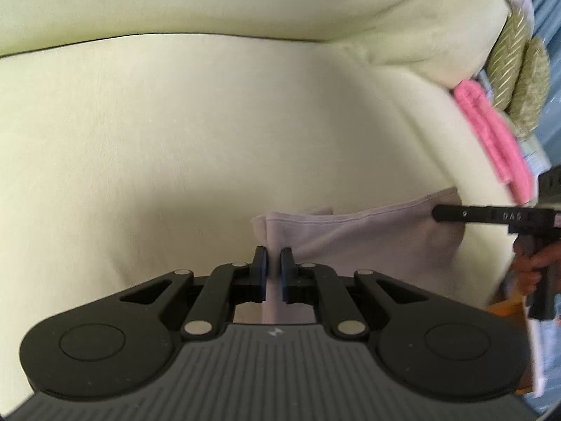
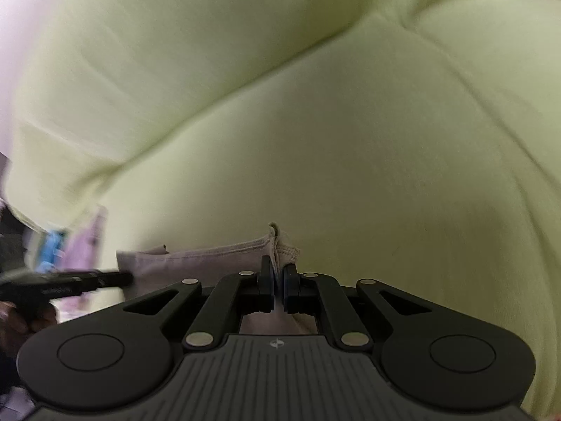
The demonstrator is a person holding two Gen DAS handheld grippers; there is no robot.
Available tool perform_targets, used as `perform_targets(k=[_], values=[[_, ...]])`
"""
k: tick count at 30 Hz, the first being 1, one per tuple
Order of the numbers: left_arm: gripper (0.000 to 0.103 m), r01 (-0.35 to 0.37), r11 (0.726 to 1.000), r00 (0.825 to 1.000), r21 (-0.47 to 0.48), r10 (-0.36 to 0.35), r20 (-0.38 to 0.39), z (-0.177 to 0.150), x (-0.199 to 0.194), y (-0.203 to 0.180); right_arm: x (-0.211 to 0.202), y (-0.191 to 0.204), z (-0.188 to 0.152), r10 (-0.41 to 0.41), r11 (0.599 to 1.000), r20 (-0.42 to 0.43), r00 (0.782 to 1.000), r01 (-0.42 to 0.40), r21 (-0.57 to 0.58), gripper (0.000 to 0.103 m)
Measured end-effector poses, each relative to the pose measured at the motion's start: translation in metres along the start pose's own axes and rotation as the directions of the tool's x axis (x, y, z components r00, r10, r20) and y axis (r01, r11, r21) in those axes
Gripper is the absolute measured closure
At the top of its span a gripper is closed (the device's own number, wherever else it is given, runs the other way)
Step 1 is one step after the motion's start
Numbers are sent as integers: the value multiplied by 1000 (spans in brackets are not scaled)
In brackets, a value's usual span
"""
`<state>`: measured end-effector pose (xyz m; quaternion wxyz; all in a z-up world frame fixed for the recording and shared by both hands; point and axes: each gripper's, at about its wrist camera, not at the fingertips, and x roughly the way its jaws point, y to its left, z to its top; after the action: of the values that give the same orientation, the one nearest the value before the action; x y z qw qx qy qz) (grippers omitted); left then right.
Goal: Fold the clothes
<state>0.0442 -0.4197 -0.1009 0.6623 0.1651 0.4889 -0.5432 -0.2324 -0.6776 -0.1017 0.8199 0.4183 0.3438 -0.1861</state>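
Observation:
A pale lilac-grey garment (image 1: pixel 354 238) hangs stretched between my two grippers, above a pale green sofa seat. My left gripper (image 1: pixel 273 263) is shut on one corner of it, the cloth pinched between the blue pads. My right gripper (image 2: pixel 278 273) is shut on the other corner, where a stitched hem (image 2: pixel 277 242) sticks up past the fingertips. In the left wrist view the right gripper (image 1: pixel 455 214) enters from the right, held by a hand (image 1: pixel 533 263). In the right wrist view the left gripper (image 2: pixel 87 280) enters from the left.
The green sofa seat (image 1: pixel 175 140) and backrest (image 1: pixel 210 0) fill both views. A folded pink cloth (image 1: pixel 491 133) and two green-gold cushions (image 1: pixel 519 70) lie at the sofa's right end. Blurred blue and lilac items (image 2: pixel 70 245) show at the left in the right wrist view.

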Motion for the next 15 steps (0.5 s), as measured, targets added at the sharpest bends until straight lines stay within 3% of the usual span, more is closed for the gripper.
perform_targets(k=[3, 6, 8, 9, 10, 11, 12, 13, 14, 15], values=[[97, -23, 1000, 999, 22, 22, 45, 4, 11, 5, 24, -13, 5, -30, 1000, -17, 999, 30, 7, 98], [93, -32, 999, 994, -26, 35, 108, 5, 9, 13, 24, -21, 0, -29, 999, 7, 1000, 29, -23, 94], [95, -41, 997, 988, -60, 50, 149, 3, 3, 17, 18, -22, 1, -74, 996, 52, 996, 76, -35, 83], [98, -61, 996, 981, -63, 72, 182, 2, -4, 16, 13, -22, 2, -111, 993, 80, 991, 114, -34, 68], [98, -67, 996, 973, -54, 77, 219, 1, -12, 15, 6, -22, 3, -182, 982, 118, 976, 186, -24, 54], [98, -56, 998, 967, -39, 64, 248, -1, -21, 13, -3, -17, -1, -252, 965, 173, 952, 261, -28, 51], [98, -36, 999, 963, -11, 38, 267, -3, -27, 9, -12, -12, -5, -320, 942, 230, 919, 335, -28, 52], [97, -16, 999, 960, 37, 5, 279, -5, -30, 1, -20, -6, -12, -302, 943, 276, 913, 329, -57, 53], [97, 1, 996, 957, 86, -26, 288, -8, -33, -6, -27, 0, -19, -273, 945, 320, 907, 316, -89, 55], [97, 8, 991, 957, 134, -46, 286, -12, -30, -13, -27, 8, -26, -204, 956, 311, 928, 257, -139, 67]])
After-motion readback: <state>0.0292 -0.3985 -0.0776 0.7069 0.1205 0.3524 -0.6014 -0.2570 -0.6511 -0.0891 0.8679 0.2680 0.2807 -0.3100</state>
